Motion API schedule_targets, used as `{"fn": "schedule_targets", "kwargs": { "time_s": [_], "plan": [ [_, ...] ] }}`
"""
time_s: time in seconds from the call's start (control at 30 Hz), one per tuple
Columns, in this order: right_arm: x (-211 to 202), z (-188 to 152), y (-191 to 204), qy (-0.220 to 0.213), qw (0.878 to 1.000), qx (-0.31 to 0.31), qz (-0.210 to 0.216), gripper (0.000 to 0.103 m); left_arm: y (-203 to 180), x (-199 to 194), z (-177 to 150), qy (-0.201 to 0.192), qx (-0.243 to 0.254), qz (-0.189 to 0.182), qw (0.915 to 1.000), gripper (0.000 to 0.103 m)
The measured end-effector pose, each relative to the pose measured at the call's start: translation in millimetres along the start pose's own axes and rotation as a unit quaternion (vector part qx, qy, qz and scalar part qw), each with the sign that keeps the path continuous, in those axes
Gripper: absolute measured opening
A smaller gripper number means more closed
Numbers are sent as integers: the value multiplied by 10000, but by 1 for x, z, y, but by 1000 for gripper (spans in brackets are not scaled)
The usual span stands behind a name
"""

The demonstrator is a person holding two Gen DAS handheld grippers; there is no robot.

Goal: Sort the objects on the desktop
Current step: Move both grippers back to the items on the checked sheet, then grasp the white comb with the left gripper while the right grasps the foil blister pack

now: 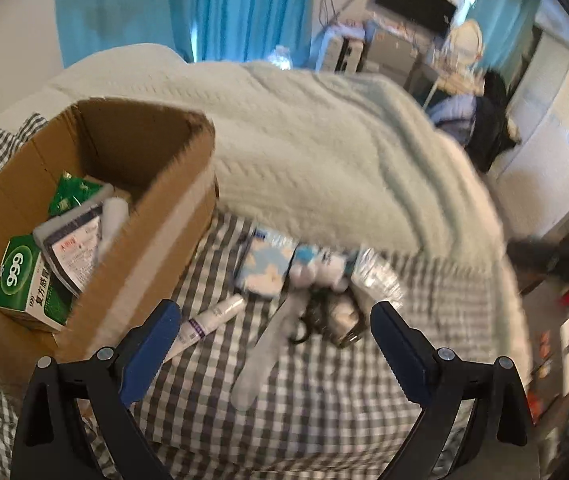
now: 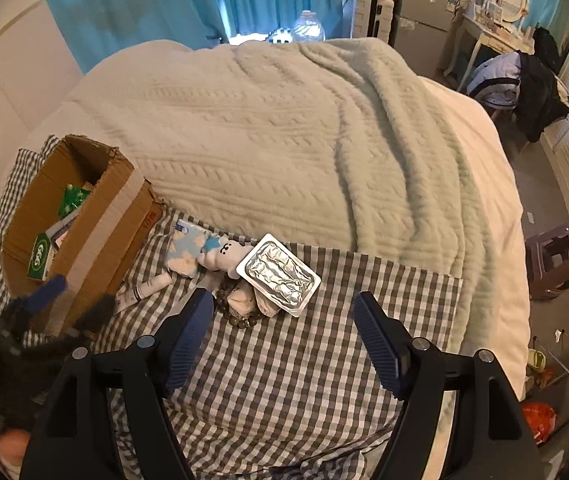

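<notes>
A small pile lies on the checked cloth (image 2: 304, 360): a silver foil blister pack (image 2: 280, 274), a white plush bear (image 2: 222, 258), a cloud-print tissue pack (image 2: 186, 250), a white tube (image 2: 144, 290) and a dark bead bracelet (image 2: 240, 318). In the left wrist view the tube (image 1: 208, 320) and a pale flat utensil (image 1: 264, 356) lie between my fingers. My left gripper (image 1: 276, 344) is open and empty above the pile, beside the box. My right gripper (image 2: 280, 336) is open and empty just short of the pile.
An open cardboard box (image 1: 156, 240) at the left holds a green 999 medicine box (image 1: 28, 284), a green packet and other packs. A pale knitted blanket (image 2: 284, 140) covers the bed behind. A purple stool (image 2: 560, 256) stands on the floor at right.
</notes>
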State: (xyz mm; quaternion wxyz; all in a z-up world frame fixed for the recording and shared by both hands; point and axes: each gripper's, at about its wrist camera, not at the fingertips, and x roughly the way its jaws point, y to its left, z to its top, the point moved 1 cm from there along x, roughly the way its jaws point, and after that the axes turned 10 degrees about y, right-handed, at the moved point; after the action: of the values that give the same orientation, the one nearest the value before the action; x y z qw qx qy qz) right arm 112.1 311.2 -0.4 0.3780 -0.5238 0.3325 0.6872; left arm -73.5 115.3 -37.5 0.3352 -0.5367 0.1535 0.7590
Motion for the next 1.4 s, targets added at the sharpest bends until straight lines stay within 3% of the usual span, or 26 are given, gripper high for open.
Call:
{"fn": "schedule_targets", "kwargs": {
  "time_s": [0.17,0.3,0.57,0.73,0.9,1.0,1.17,1.23,1.4],
  "plan": [
    [30,3,2,257,9994,-247,-28,74,-9,41,-16,270,315,353,9985,98],
    [57,5,4,385,9975,-564,-179,74,-7,65,-24,471,253,378,9979,98],
    [104,15,18,602,9940,-913,39,74,-1,103,-37,785,301,546,9950,94],
    [132,20,27,743,9907,-1142,-53,74,12,119,-40,997,114,551,9934,77],
    [159,21,20,838,9896,-1149,-217,74,16,124,-43,962,104,506,9940,62],
    [170,21,11,821,9906,-1064,-261,74,13,124,-42,877,231,518,9945,43],
    [170,27,-2,576,9952,-785,-118,74,12,125,-37,908,144,266,9954,37],
    [169,32,-5,501,9965,-664,-71,74,12,125,-36,882,108,181,9959,26],
    [172,39,-16,447,9981,-428,-67,74,9,121,-33,843,132,32,9963,19]
  ]
}}
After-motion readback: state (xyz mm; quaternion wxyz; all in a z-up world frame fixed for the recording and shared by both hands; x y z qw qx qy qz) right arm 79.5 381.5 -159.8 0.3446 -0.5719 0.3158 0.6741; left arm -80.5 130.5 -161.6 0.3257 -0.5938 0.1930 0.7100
